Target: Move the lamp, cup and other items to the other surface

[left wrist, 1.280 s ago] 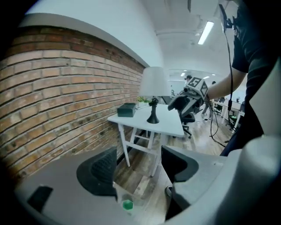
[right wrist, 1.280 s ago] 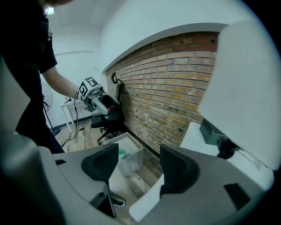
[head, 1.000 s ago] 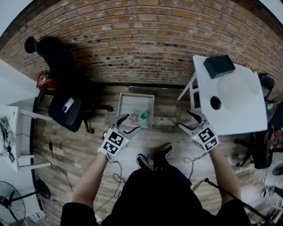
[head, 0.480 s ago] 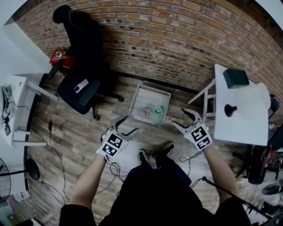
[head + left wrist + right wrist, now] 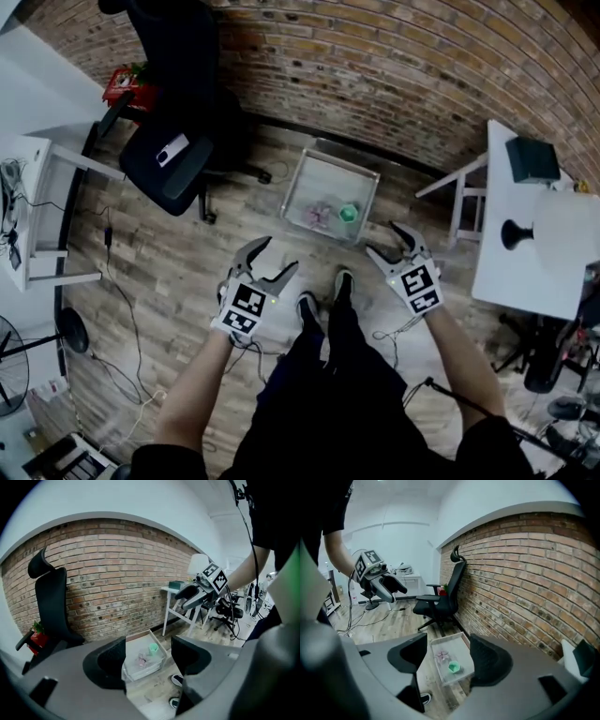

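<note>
- The green cup [image 5: 349, 213] stands inside the clear plastic bin [image 5: 330, 161] on the wooden floor, in the bin's near right part; a small pinkish item [image 5: 317, 214], too blurred to name, lies just beside it on the left.
- The bin's long side runs away from the person toward the brick wall [image 5: 375, 66], its open top facing up, so the cup is probably reached from above, over the near rim.
- The right gripper [image 5: 380, 236] hangs just off the bin's near right corner, jaws spread with nothing between them; it looks the nearer one to the cup.
- The left gripper [image 5: 278, 255] hovers off the bin's near left corner, likewise wide open and empty, slightly closer to the pinkish item.
- The person's shoes [image 5: 342, 281] stand on the near side of the bin, between the two grippers.
- Bare floor surrounds the bin; the black office chair [image 5: 169, 159] stands well to its left.
- Well to the bin's right stands the white table [image 5: 525, 277], bearing the lamp [image 5: 562, 230] and a dark box [image 5: 532, 159].
</note>
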`<move>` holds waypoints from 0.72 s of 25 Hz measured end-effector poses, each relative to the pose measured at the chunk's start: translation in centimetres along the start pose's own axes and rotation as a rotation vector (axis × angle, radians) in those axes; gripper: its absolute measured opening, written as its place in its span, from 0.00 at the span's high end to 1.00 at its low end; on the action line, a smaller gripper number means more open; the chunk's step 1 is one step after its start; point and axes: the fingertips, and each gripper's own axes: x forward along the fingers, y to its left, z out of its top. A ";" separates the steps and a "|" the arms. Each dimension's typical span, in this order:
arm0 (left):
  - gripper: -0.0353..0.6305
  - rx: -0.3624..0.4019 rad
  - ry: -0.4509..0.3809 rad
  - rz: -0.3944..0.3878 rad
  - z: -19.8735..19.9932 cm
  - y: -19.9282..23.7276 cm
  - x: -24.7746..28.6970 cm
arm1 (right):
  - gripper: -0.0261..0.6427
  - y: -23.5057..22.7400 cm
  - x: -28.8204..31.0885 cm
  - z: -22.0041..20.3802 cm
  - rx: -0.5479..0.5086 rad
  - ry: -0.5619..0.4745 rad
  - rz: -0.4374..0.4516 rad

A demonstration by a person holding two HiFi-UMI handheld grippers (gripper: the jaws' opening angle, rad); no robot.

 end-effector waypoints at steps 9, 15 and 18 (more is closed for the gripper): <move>0.50 -0.106 0.091 0.050 -4.0 0.5 6.4 | 0.53 -2.8 8.0 -6.7 0.012 0.045 0.067; 0.50 -0.138 0.127 0.070 -6.2 0.6 10.9 | 0.50 -4.2 13.9 -11.1 0.047 0.076 0.092; 0.50 -0.152 0.140 0.074 -7.6 0.8 12.9 | 0.49 -4.3 17.0 -13.3 0.032 0.103 0.107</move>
